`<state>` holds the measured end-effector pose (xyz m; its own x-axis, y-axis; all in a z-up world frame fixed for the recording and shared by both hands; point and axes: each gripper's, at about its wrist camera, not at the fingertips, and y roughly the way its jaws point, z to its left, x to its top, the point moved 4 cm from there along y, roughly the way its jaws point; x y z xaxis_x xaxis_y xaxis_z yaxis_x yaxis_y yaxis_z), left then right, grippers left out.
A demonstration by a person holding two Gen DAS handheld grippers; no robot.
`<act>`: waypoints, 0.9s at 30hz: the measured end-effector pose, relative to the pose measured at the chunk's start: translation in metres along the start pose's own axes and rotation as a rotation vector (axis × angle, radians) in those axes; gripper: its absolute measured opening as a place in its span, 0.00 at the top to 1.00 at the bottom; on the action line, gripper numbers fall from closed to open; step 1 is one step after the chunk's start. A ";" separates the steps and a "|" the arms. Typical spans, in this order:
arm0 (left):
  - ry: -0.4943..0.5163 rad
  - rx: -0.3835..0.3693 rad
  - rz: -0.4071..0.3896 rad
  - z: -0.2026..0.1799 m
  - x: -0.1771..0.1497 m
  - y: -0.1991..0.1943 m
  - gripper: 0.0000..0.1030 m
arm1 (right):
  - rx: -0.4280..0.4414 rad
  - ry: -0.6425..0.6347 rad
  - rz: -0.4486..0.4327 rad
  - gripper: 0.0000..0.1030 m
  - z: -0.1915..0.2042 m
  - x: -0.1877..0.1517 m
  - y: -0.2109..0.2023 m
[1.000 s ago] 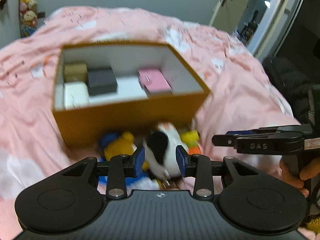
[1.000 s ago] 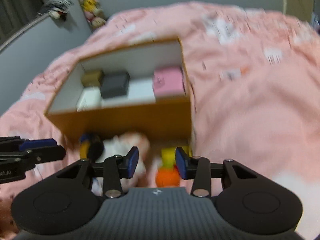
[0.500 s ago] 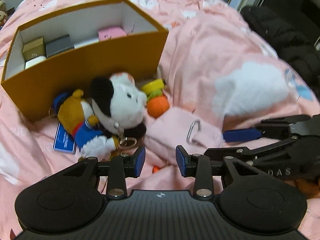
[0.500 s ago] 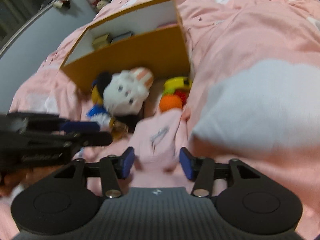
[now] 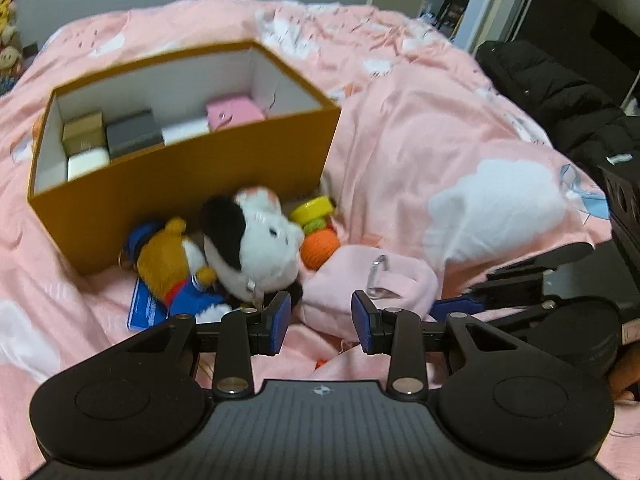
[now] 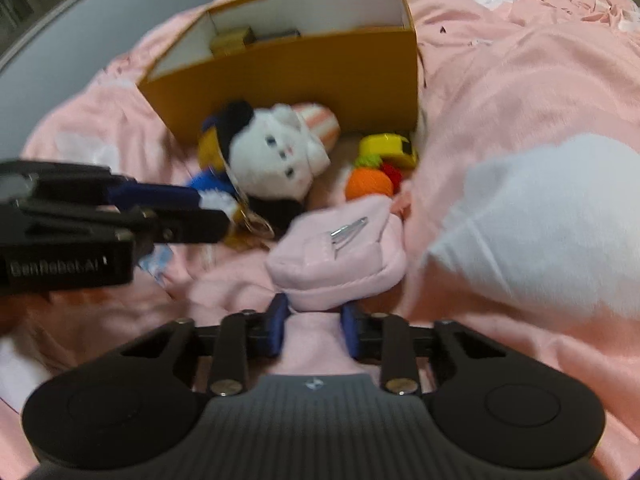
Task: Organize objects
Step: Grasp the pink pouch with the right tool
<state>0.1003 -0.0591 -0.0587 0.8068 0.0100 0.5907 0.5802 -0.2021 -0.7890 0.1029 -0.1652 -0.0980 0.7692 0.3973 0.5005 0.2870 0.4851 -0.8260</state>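
Observation:
An orange box (image 5: pixel 188 184) (image 6: pixel 320 68) with small boxes inside stands on the pink bed. In front of it lie a white and black plush (image 5: pixel 256 240) (image 6: pixel 276 152), an orange bear plush (image 5: pixel 168 260), a crocheted orange toy (image 5: pixel 320 246) (image 6: pixel 368 182) and a pink pouch with a metal clip (image 5: pixel 372 280) (image 6: pixel 340 252). My right gripper (image 6: pixel 314 330) has its blue pads on either side of the pouch's near edge, closing on it. My left gripper (image 5: pixel 320 318) is open and empty just before the pouch and plush.
A white cloud print (image 5: pixel 496 212) marks the duvet at the right. A black coat (image 5: pixel 560 92) lies at the bed's right edge. A blue card (image 5: pixel 146 306) lies under the bear plush. Plush toys (image 5: pixel 8 40) hang on the far left wall.
Both grippers pulled back from the box and dropped toward the pouch. The right gripper moved onto the pouch's near edge and narrowed around it. The left gripper stayed open.

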 end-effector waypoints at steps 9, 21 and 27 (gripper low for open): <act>-0.011 -0.011 0.007 0.010 -0.001 0.011 0.63 | 0.062 0.055 -0.098 0.82 0.000 0.036 0.007; 0.093 -0.007 0.006 -0.004 0.019 0.051 0.62 | 0.027 0.117 -0.194 0.68 -0.023 0.067 0.007; 0.005 -0.006 -0.015 0.006 0.026 0.065 0.71 | -0.034 0.088 -0.233 0.61 -0.033 0.048 -0.008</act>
<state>0.1595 -0.0666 -0.0960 0.7973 0.0082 0.6035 0.5917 -0.2077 -0.7789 0.1563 -0.1754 -0.0754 0.7261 0.2074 0.6555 0.4805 0.5288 -0.6996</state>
